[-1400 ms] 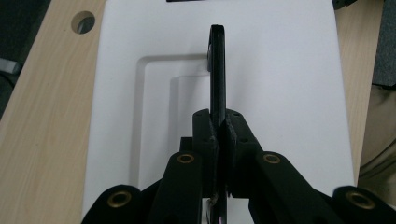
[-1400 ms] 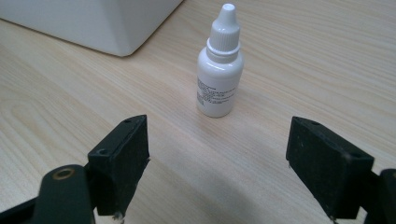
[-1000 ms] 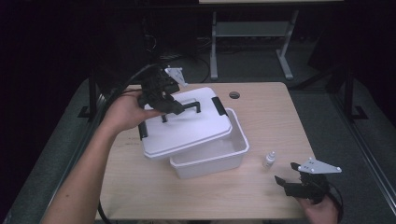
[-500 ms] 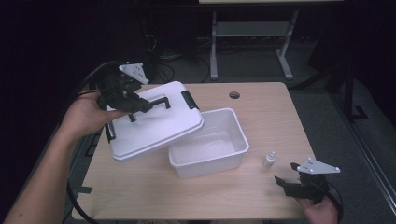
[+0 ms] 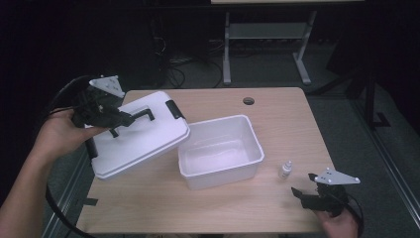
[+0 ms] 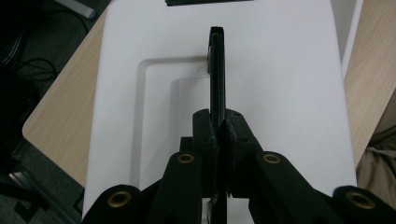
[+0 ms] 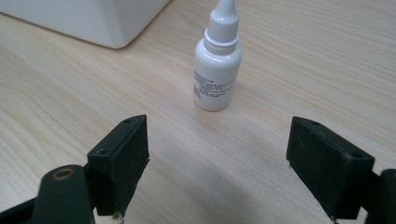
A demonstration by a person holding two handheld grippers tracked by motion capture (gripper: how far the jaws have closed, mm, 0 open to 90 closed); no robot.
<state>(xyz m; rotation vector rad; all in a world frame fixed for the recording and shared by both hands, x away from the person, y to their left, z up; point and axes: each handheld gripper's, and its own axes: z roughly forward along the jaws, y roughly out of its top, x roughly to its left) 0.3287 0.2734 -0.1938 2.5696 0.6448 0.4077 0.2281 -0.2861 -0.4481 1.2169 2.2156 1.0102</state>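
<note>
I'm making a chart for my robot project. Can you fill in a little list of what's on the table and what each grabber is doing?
table: light wooden table
box: white plastic box, open and empty
lid: white lid, tilted beside the box on its left, far edge lifted
left gripper: left gripper, shut on the lid's black handle
bottle: small white dropper bottle, upright, right of the box
right gripper: right gripper, open, aimed at the bottle, not touching it
</note>
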